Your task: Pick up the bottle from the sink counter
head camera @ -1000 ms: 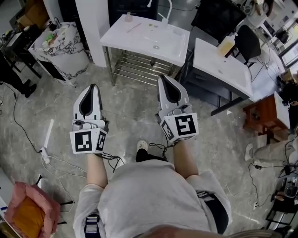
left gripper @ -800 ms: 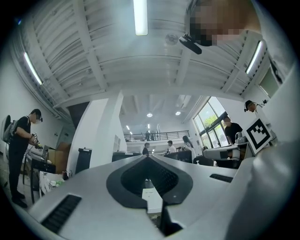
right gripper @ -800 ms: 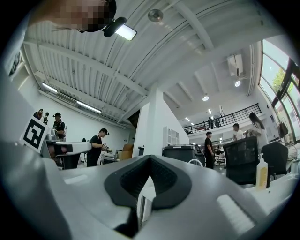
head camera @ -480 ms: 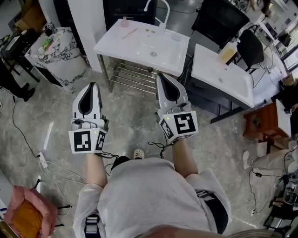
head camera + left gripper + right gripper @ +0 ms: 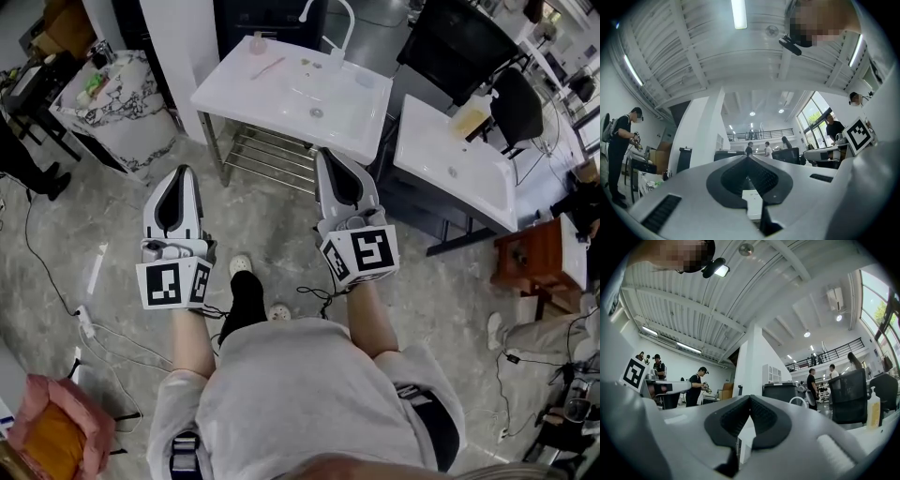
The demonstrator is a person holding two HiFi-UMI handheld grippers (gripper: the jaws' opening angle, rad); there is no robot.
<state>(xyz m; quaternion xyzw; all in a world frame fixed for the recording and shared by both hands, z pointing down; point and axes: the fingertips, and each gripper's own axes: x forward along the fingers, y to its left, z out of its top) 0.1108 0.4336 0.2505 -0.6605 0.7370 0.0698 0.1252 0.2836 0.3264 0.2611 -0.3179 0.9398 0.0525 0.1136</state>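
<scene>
None of the pickup is done yet, as I judge it. The white sink counter [image 5: 281, 94] is the biggest thing ahead of me. It stands on the grey stone floor [image 5: 84, 244], with a wire rack [image 5: 272, 145] beneath it and a curved faucet [image 5: 339, 14] at its back edge. A 2nd white counter [image 5: 441, 159] stands just to its right.

My 2 grippers hang side by side over the floor, pointing toward the sink. The left gripper [image 5: 180, 173] is well short of the counter. The right gripper [image 5: 330, 155] has its tip near the front right edge in the head view. Each gripper's own view shows its jaws clenched together with nothing between them.

The bottle [image 5: 258, 42], small and pinkish, stands upright at the counter's back left corner, untouched and well apart from both grippers. A yellowish bottle [image 5: 472, 117] stands on the 2nd counter; I take the pinkish 1 as the target.

Everything is left to do: reach over the basin, part 1 pair of jaws, close them round the bottle, and lift.
</scene>
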